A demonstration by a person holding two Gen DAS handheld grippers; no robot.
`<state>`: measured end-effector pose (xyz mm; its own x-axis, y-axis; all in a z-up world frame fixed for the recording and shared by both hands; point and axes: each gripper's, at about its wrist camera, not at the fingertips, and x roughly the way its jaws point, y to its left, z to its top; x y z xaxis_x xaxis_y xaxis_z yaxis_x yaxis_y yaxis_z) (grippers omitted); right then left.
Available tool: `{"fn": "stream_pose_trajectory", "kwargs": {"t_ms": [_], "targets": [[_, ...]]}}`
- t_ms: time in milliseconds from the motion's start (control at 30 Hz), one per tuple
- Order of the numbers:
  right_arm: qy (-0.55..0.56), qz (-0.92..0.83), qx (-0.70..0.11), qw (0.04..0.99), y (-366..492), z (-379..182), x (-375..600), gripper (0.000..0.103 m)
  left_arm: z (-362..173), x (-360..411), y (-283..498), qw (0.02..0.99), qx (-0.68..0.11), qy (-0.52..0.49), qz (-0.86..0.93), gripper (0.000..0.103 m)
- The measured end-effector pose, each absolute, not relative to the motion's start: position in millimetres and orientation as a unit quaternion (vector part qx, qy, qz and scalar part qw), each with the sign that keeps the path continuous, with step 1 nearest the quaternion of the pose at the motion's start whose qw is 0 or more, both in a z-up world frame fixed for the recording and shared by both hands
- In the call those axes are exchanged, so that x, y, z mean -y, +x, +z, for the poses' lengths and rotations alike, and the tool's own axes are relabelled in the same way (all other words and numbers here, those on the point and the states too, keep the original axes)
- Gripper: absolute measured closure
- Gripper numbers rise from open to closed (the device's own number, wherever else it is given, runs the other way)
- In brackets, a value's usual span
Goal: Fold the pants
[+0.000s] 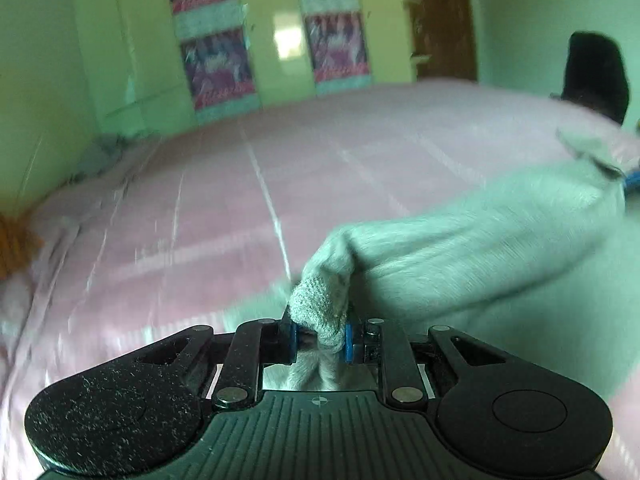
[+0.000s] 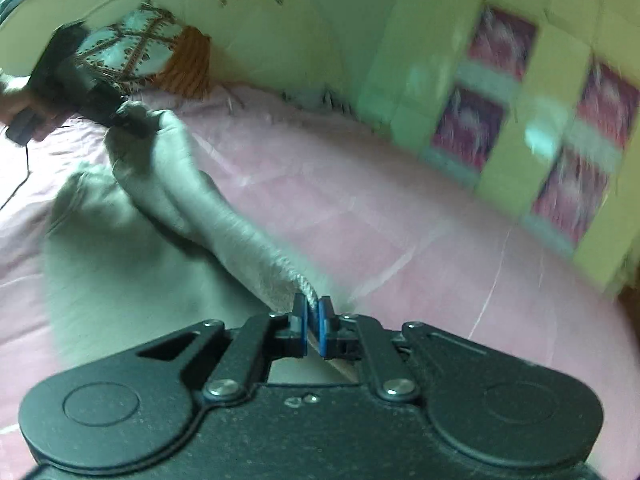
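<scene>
**Grey pants stretched between two clamped grippers above a pink bed**

Pale grey, fleecy knit pants [image 1: 460, 248] held at two ends, one ribbed edge bunched in each grip, the middle sagging onto the bed. Left gripper [image 1: 320, 338] clenched on a thick wad of ribbed hem between blue pads; right gripper [image 2: 314, 314] pinched tight on a thin ribbed edge. Held this way, probably, to pull the cloth straight and carry one end over the other; fold judged not yet laid. Blur across both views, so fine creases unreadable.

Underneath, a pink quilted bedspread [image 1: 200, 208], wrinkled, with pale stitched lines. Near the far edge, a patterned cushion with an orange fringe [image 2: 156, 48]. Beyond, green walls and a pale green wardrobe with dark pink patterned panels [image 1: 216, 64], plus a brown wooden door [image 1: 440, 16].
</scene>
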<state>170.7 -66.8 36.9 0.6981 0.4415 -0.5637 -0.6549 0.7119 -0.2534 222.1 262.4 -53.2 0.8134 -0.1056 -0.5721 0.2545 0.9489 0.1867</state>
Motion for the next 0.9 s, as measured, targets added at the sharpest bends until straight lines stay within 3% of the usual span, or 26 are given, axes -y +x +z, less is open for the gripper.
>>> {"fn": "stream_pose_trajectory", "kwargs": {"t_ms": [67, 133, 233, 367, 500, 600, 767, 800, 833, 867, 900], "targets": [[-0.207, 0.298, -0.295, 0.884, 166, 3, 64, 0.095, -57, -261, 209, 0.95, -0.286, 0.101, -0.069, 0.078], [-0.193, 0.275, -0.338, 0.879, 163, -24, 63, 0.09, -52, -260, 197, 0.954, -0.284, 0.085, -0.045, 0.056], [-0.134, 0.246, -0.328, 0.902, 148, -9, 72, 0.08, -46, -265, 174, 0.952, -0.293, 0.085, -0.027, 0.023], [-0.061, 0.232, -0.318, 0.917, 134, 20, 94, 0.073, -42, -287, 148, 0.944, -0.328, 0.024, 0.0, 0.02], [0.012, 0.209, -0.337, 0.918, 136, 27, 114, 0.064, -41, -309, 131, 0.929, -0.336, -0.152, -0.008, 0.02], [0.116, 0.183, -0.366, 0.905, 155, 14, 137, 0.052, -48, -315, 129, 0.905, -0.325, -0.272, -0.026, 0.02], [0.204, 0.133, -0.395, 0.886, 178, -6, 160, 0.049, -67, -306, 151, 0.863, -0.318, -0.391, -0.031, 0.022], [0.208, 0.122, -0.403, 0.883, 184, -11, 161, 0.049, -71, -305, 158, 0.858, -0.322, -0.4, -0.022, 0.031], [0.211, 0.115, -0.414, 0.878, 190, -16, 161, 0.049, -74, -303, 165, 0.855, -0.327, -0.402, -0.014, 0.05], [0.213, 0.106, -0.424, 0.874, 196, -21, 161, 0.057, -77, -302, 171, 0.854, -0.333, -0.399, 0.001, 0.063], [0.212, 0.095, -0.428, 0.873, 200, -25, 161, 0.067, -81, -301, 179, 0.852, -0.341, -0.398, 0.006, 0.084]]}}
